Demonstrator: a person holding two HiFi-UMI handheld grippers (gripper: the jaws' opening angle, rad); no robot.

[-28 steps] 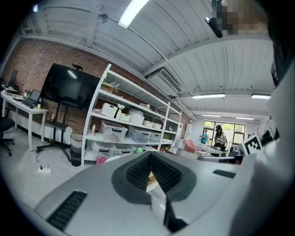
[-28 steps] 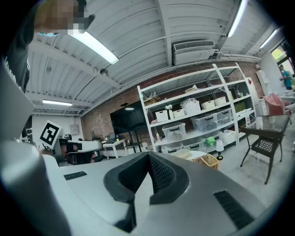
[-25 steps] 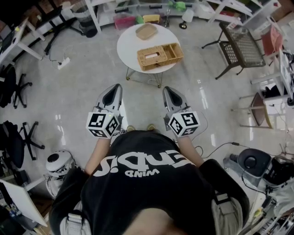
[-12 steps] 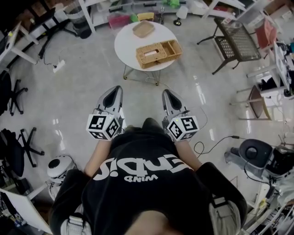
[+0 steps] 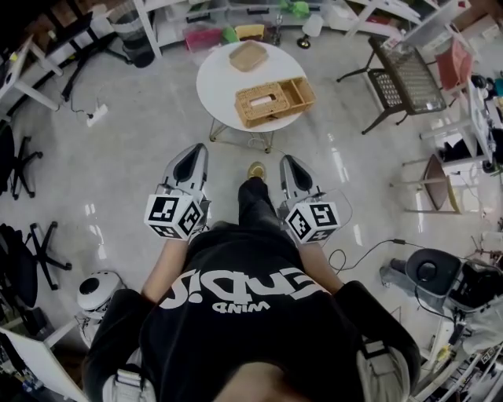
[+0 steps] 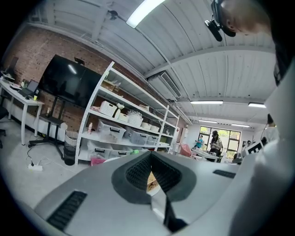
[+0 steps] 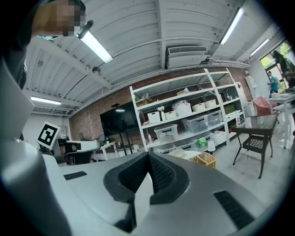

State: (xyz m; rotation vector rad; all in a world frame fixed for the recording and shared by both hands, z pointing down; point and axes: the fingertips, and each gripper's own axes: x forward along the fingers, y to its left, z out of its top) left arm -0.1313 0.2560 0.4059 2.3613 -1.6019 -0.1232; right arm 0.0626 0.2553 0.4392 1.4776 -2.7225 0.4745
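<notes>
Left gripper (image 5: pixel 193 153) and right gripper (image 5: pixel 290 162), jaws pressed together on nothing, hung side by side; the basket (image 5: pixel 275 100) sat on the table (image 5: pixel 216 78) at 12 o'clock, well apart.

The round table (image 5: pixel 214 85) stood ahead of the person, well apart from the left gripper (image 5: pixel 191 159) and right gripper (image 5: pixel 293 167), which were held side by side. On the table, a basket (image 5: pixel 273 98) lay right of centre, with a flat tray (image 5: pixel 248 55) behind it. Shelving (image 5: pixel 236 12) stood behind the table and a chair (image 5: pixel 405 74) to its right.
</notes>
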